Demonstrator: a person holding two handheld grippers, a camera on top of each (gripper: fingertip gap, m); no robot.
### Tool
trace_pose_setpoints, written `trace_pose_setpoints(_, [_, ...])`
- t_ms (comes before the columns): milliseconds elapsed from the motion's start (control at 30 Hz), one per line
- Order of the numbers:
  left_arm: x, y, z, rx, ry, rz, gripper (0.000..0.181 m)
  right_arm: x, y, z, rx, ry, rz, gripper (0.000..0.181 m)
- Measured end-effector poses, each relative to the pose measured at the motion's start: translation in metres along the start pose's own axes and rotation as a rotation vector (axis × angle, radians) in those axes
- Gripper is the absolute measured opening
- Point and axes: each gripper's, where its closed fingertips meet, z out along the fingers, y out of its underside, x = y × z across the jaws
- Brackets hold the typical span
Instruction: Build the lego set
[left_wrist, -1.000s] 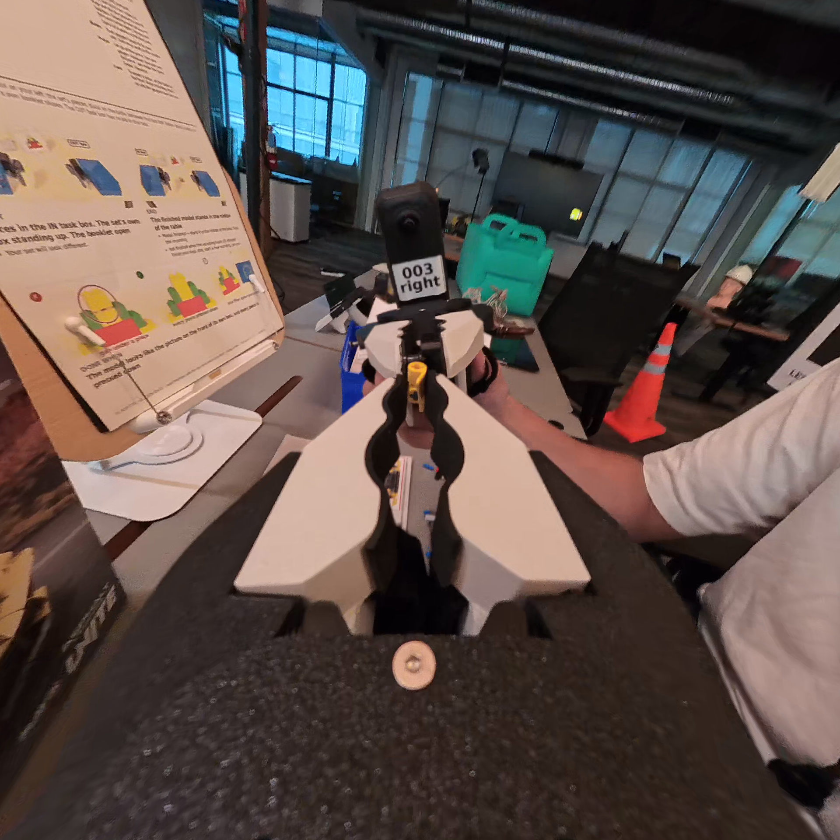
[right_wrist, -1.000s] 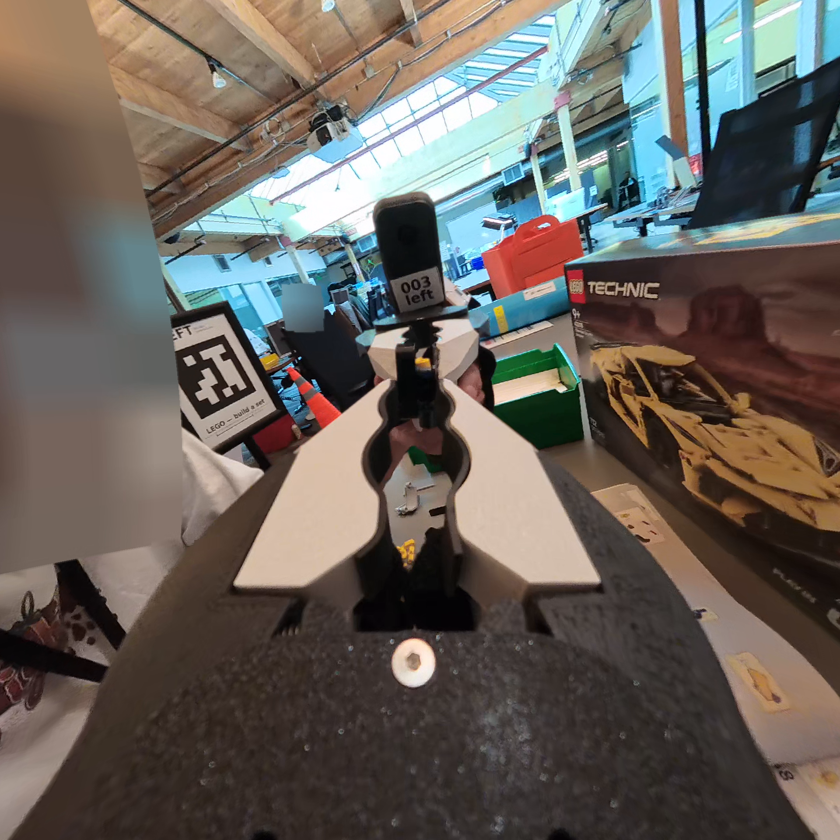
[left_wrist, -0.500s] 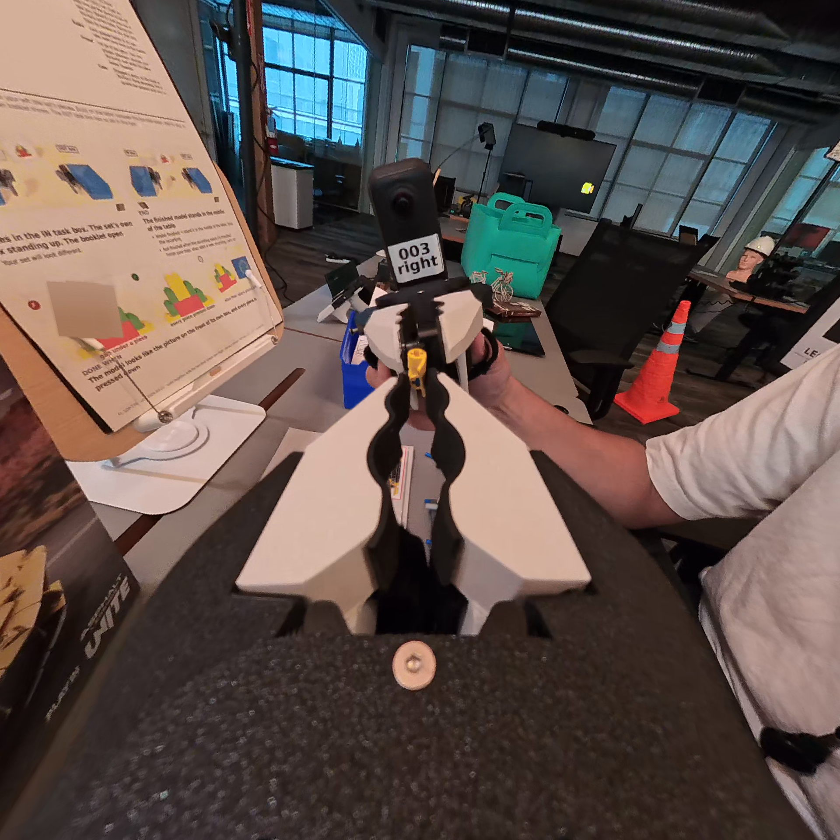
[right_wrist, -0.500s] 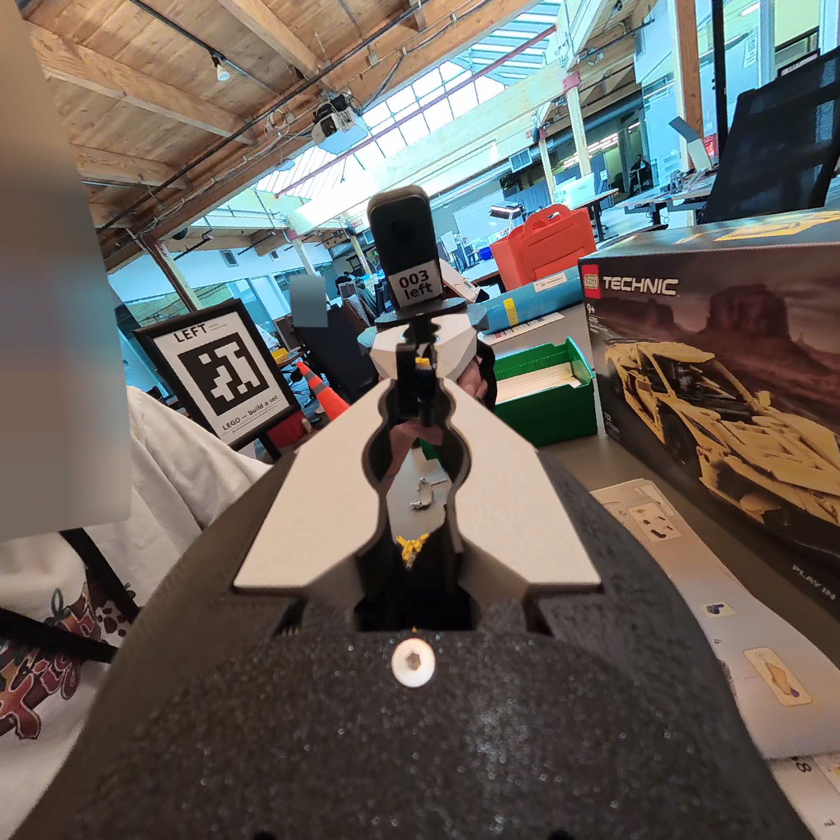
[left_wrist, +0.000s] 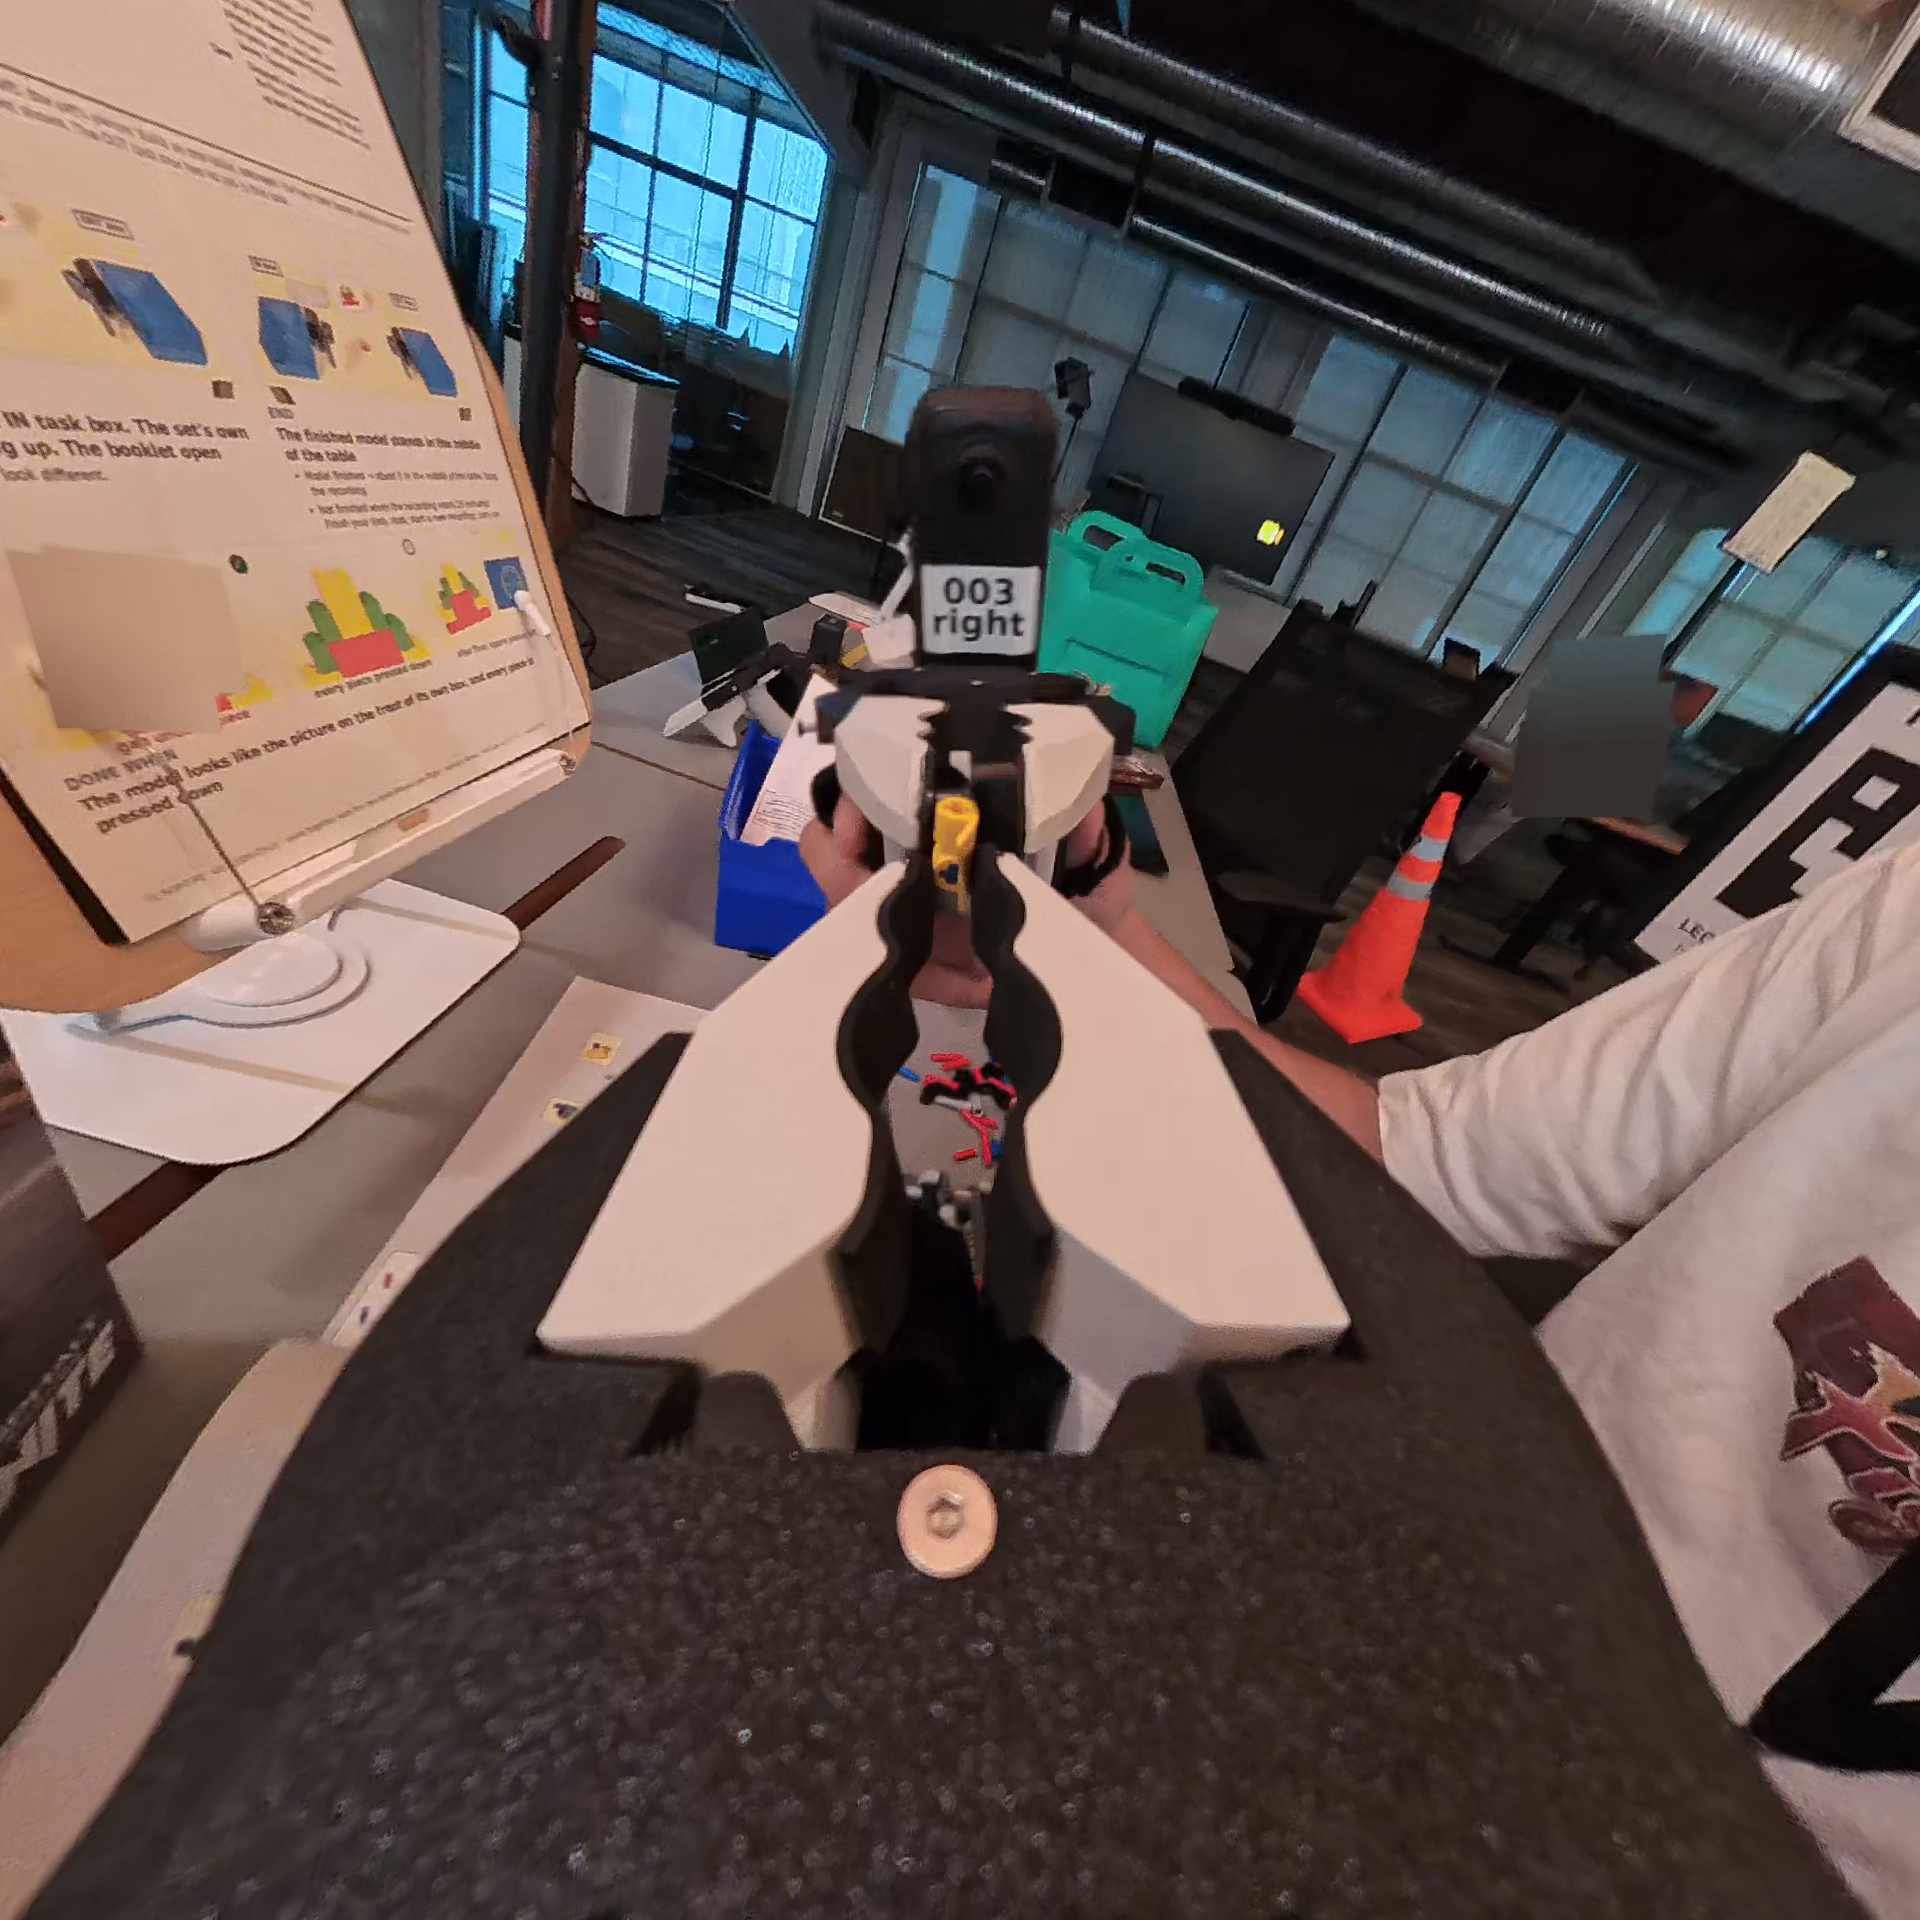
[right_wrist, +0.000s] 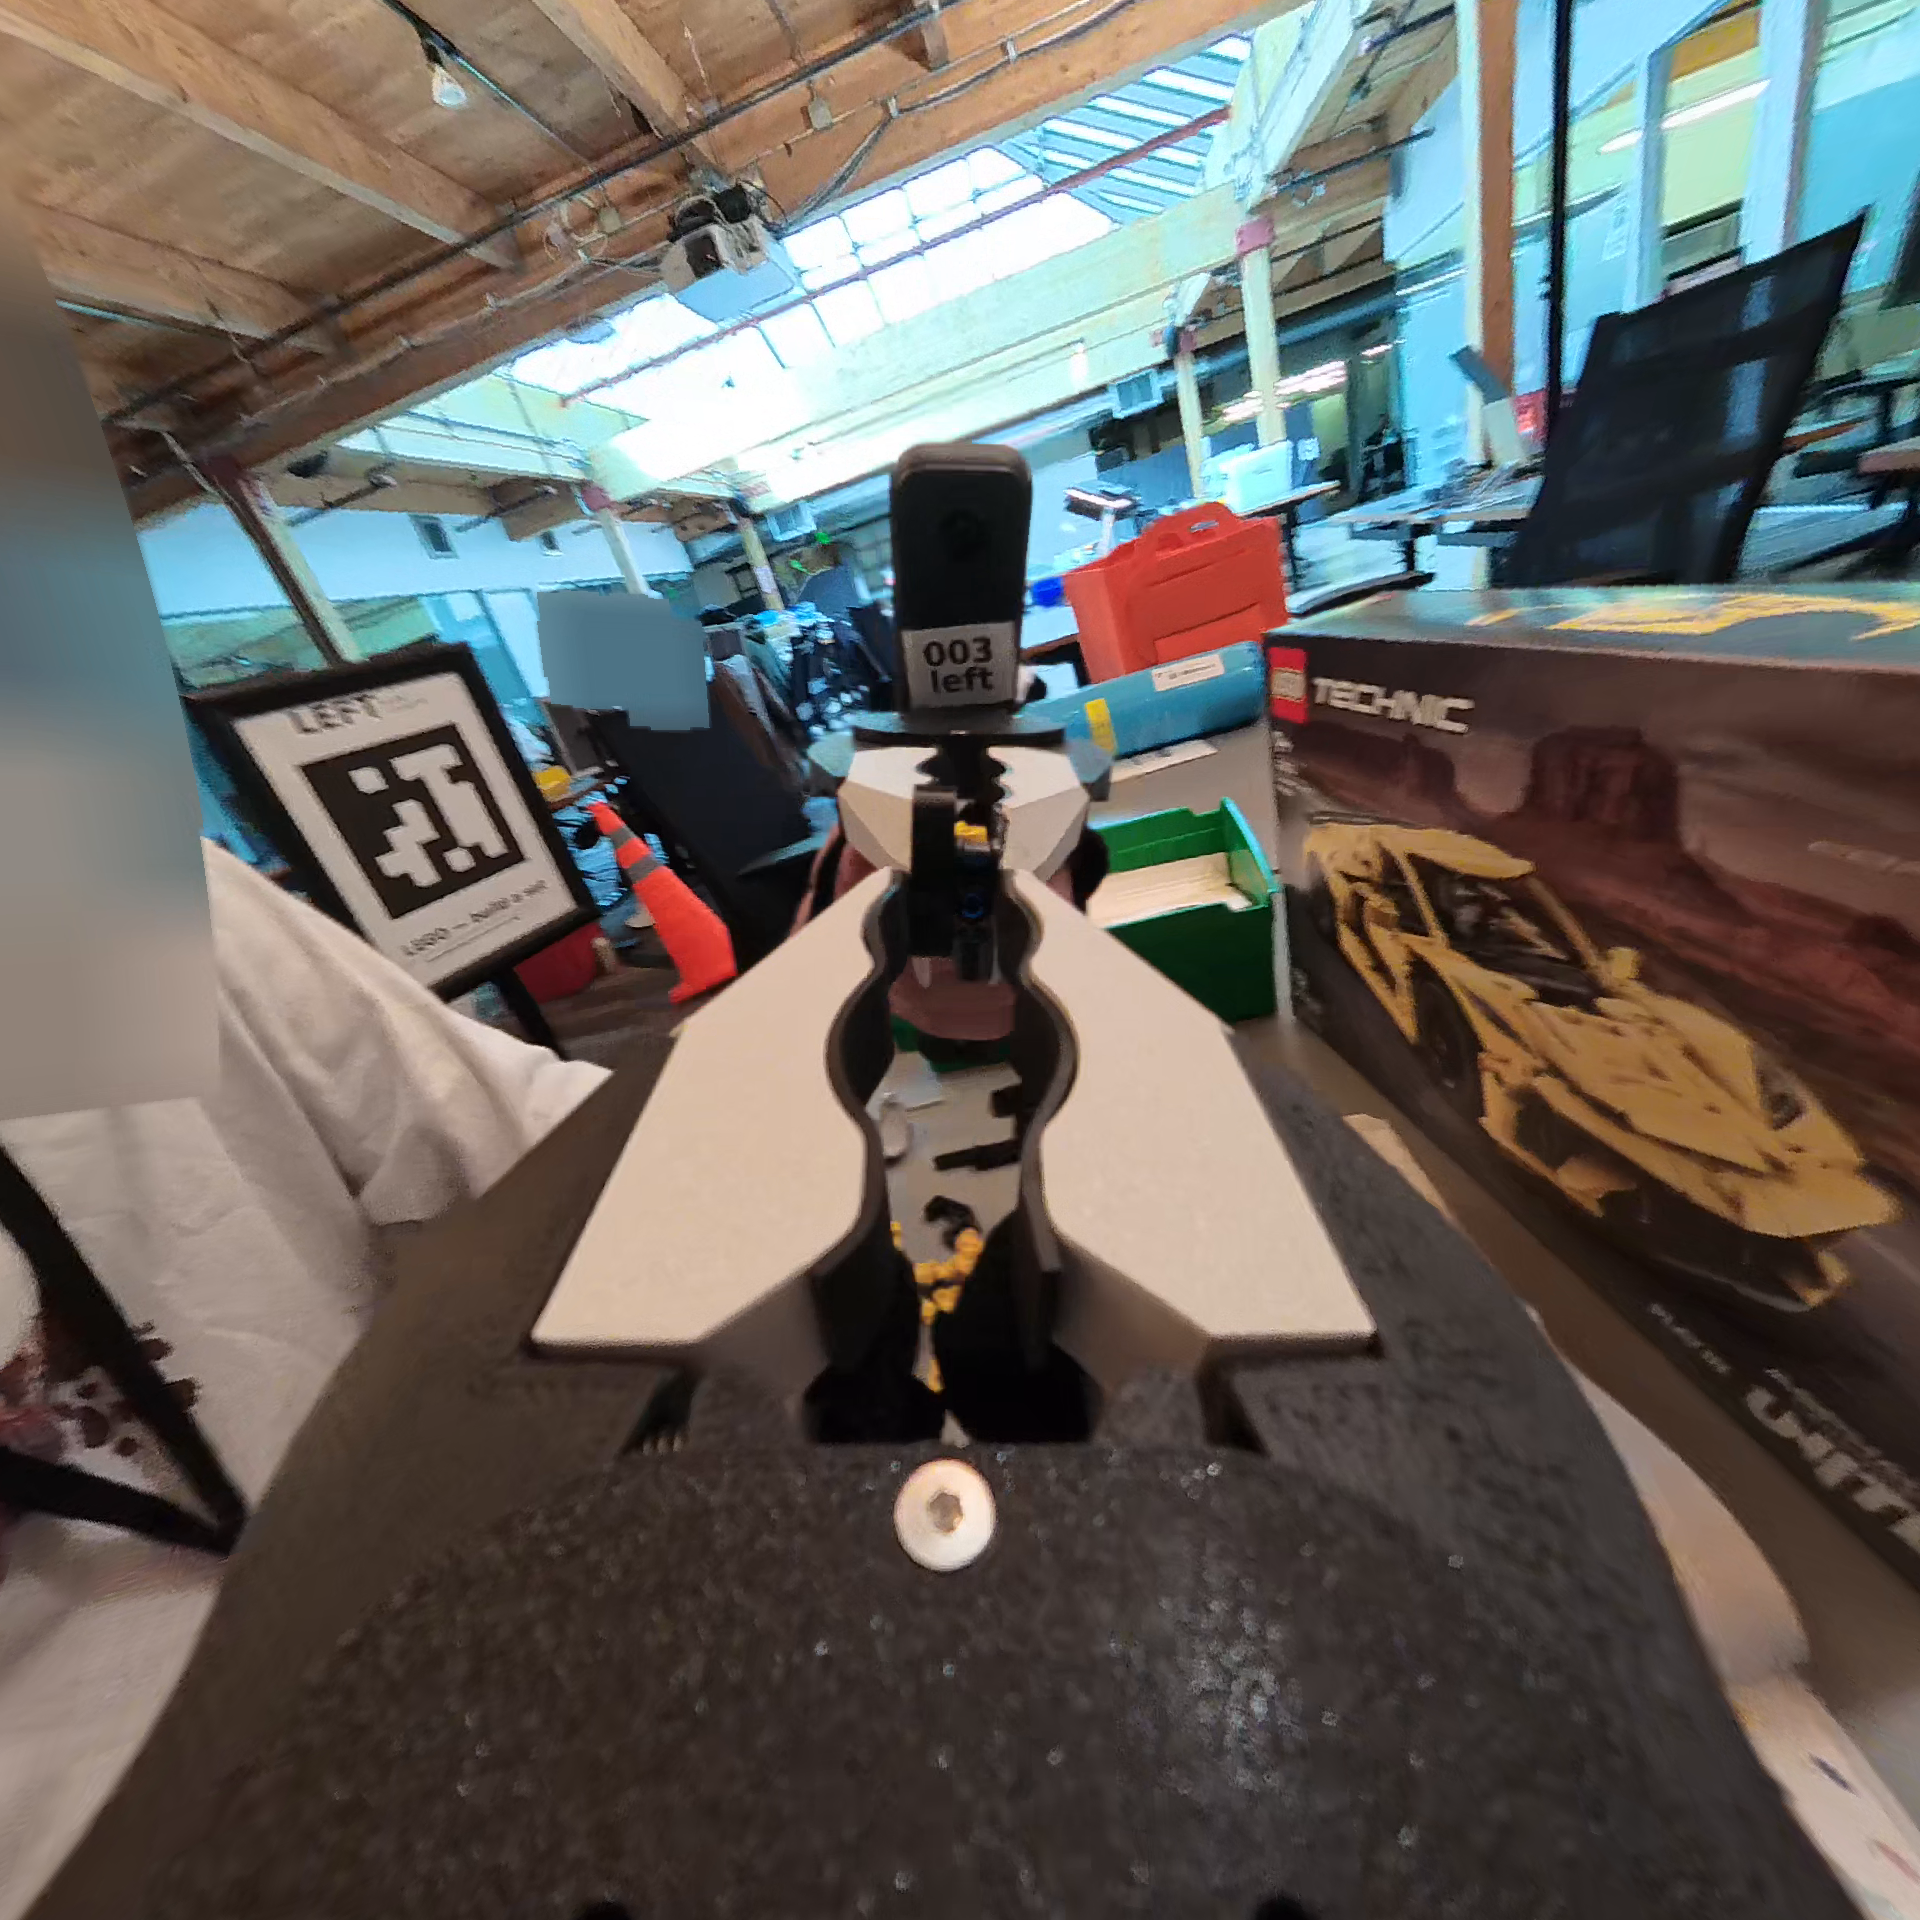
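My two grippers meet tip to tip in the air above the table. In the left wrist view my left gripper (left_wrist: 951, 883) is shut on a small yellow lego piece (left_wrist: 951, 836), with the right gripper (left_wrist: 977, 774) facing it. In the right wrist view my right gripper (right_wrist: 956, 904) is shut on a black lego beam (right_wrist: 935, 873) that carries a blue pin (right_wrist: 968, 910). The left gripper (right_wrist: 961, 805) faces it with the yellow piece (right_wrist: 971, 831). The two pieces touch. Loose red, blue and black pieces (left_wrist: 961, 1091) and black and yellow pieces (right_wrist: 940, 1268) lie on the table below.
An instruction board on a white stand (left_wrist: 260, 468) stands at the left, with a blue bin (left_wrist: 758, 883) behind. The big lego box (right_wrist: 1610, 935) and a green bin (right_wrist: 1195, 925) stand on the other side. A booklet (left_wrist: 520, 1091) lies flat. A person's sleeve (left_wrist: 1662, 1091) is close by. The grippers are tip to tip, or close to it.
Both grippers have stayed shut and tip to tip. The pair has shifted over the table, so loose pieces now show below instead of the booklet.
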Motion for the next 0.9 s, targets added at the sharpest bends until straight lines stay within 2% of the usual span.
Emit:
trace_pose_setpoints(100, [-0.021, -0.004, -0.008, 0.041, -0.079, -0.070, 0.005, 0.014, -0.012, -0.013, 0.020, 0.142, -0.055, 0.033])
trace_pose_setpoints(233, [-0.075, -0.001, -0.041, 0.136, -0.253, -0.258, 0.005, 0.028, -0.024, -0.040, -0.007, 0.345, -0.059, 0.033])
trace_pose_setpoints(300, [-0.086, 0.018, -0.056, 0.150, -0.306, -0.279, 0.005, 0.027, -0.025, -0.049, 0.008, 0.417, -0.022, 0.031])
trace_pose_setpoints(367, [-0.082, 0.056, -0.063, 0.129, -0.303, -0.322, 0.005, 0.022, -0.017, -0.051, 0.105, 0.442, 0.086, 0.029])
trace_pose_setpoints(433, [-0.088, 0.093, -0.071, 0.129, -0.355, -0.353, 0.005, 0.024, 0.009, -0.049, 0.213, 0.472, 0.138, 0.029])
trace_pose_setpoints(467, [-0.092, 0.105, -0.075, 0.158, -0.376, -0.369, 0.005, 0.033, 0.032, -0.050, 0.224, 0.530, 0.130, 0.027])
trace_pose_setpoints(533, [-0.098, 0.122, -0.079, 0.239, -0.356, -0.432, 0.005, 0.052, 0.084, -0.054, 0.184, 0.627, 0.111, 0.027])
trace_pose_setpoints(600, [-0.098, 0.137, -0.076, 0.230, -0.330, -0.479, 0.005, 0.063, 0.120, -0.059, 0.103, 0.689, 0.156, 0.035])
trace_pose_setpoints(667, [-0.096, 0.146, -0.068, 0.168, -0.337, -0.447, 0.005, 0.069, 0.125, -0.060, 0.037, 0.708, 0.144, 0.032])
trace_pose_setpoints(733, [-0.098, 0.148, -0.064, 0.135, -0.364, -0.432, 0.005, 0.080, 0.133, -0.067, -0.065, 0.772, 0.037, 0.031])
trace_pose_setpoints(800, [-0.101, 0.144, -0.070, 0.147, -0.401, -0.423, 0.005, 0.090, 0.144, -0.074, -0.123, 0.827, -0.028, 0.025])
trace_pose_setpoints(900, [-0.112, 0.154, -0.090, 0.138, -0.473, -0.502, 0.006, 0.092, 0.152, -0.070, -0.139, 0.803, 0.018, 0.025])
